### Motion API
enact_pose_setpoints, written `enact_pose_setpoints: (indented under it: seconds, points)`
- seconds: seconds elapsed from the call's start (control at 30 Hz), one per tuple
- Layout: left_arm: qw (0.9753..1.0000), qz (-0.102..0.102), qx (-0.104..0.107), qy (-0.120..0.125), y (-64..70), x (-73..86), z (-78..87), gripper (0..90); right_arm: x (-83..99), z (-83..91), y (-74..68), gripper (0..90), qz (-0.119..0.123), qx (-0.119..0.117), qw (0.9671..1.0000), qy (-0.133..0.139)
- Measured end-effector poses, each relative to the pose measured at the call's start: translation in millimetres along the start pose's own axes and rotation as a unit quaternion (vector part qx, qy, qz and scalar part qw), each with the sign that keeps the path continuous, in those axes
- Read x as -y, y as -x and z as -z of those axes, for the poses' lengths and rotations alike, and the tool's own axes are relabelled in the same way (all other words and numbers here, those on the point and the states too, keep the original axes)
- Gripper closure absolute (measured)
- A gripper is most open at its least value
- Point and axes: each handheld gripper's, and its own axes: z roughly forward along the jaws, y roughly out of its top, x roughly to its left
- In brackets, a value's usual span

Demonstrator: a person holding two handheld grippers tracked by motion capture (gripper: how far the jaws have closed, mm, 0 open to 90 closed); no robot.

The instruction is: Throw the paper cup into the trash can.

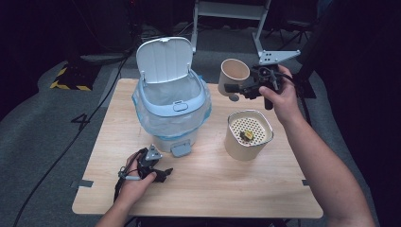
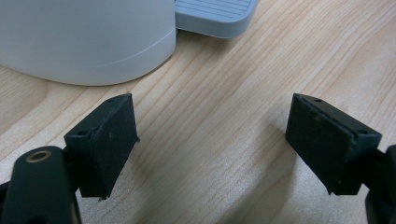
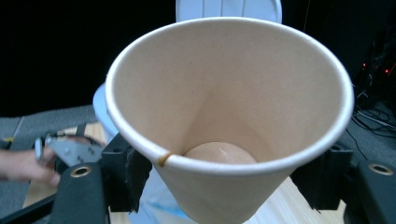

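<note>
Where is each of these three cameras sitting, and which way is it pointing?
High view: above the table, looking forward and down; both forearms, left gripper and right gripper show.
Left gripper view: rides the left gripper, facing the tabletop beside the bin; open jaws show.
Right gripper view: rides the right gripper, looking into the clamped paper cup.
Shared: the bin and cup.

High view: fixed above the near edge of the bench [image 1: 203,189], facing forward and down, far enough to take in the whole top.

Left gripper view: riding on the left hand-held gripper [image 2: 212,140], very close to the wood, looking along the jaws toward the base of the white bin [image 2: 84,42]; same bin [image 1: 171,101] seen from above.

Right gripper view: riding on the right hand-held gripper [image 3: 224,182], raised, very near the paper cup [image 3: 229,107]; same cup [image 1: 233,73] shared with the high view.
</note>
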Motion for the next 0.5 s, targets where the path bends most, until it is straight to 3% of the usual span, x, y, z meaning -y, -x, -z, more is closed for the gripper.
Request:
enact_pose_setpoints:
  seconds: [0.5]
  points:
    - [1.0000, -0.001, -0.002, -0.002, -0.7, -1.5, -1.3, 16.4, -25.9, -55.9, -3.0, 29.0, -0.016, -0.014, 0.9996, 0.017]
